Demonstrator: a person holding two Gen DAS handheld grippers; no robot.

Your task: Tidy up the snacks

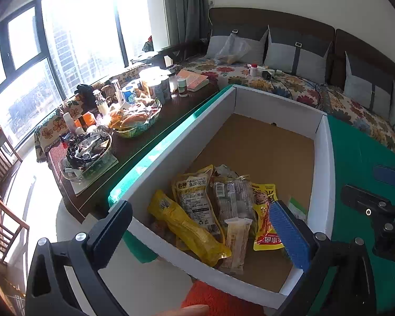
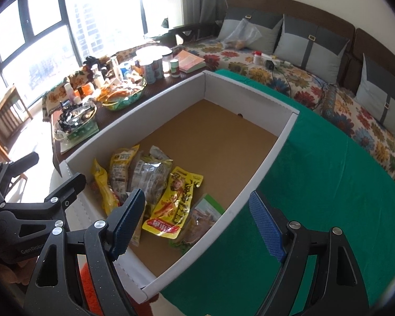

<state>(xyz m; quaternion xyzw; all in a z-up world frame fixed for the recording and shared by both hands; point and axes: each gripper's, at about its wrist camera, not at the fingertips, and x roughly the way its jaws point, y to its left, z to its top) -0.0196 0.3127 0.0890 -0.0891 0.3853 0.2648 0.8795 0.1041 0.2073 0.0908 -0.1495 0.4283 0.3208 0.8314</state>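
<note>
Left wrist view: the left gripper hovers over the near end of a white-walled cardboard box, fingers wide, nothing between them. The snacks lie bunched on the brown floor at the box's near end: a long yellow packet, a peanut bag, a clear-wrapped pack, a pale bar and a yellow-red sachet. Far half of the box is bare. The box sits on a green cloth. To the left, a dark desk carries bottles, jars and two glass bowls. The right gripper shows at the right edge.

Right wrist view: right gripper fingers wide and holding nothing, straddling the box's near right wall (one finger over the snacks, the other over the cloth). A green-labelled packet lies against that wall, beside the yellow-red sachet. A floral-covered sofa runs behind.
</note>
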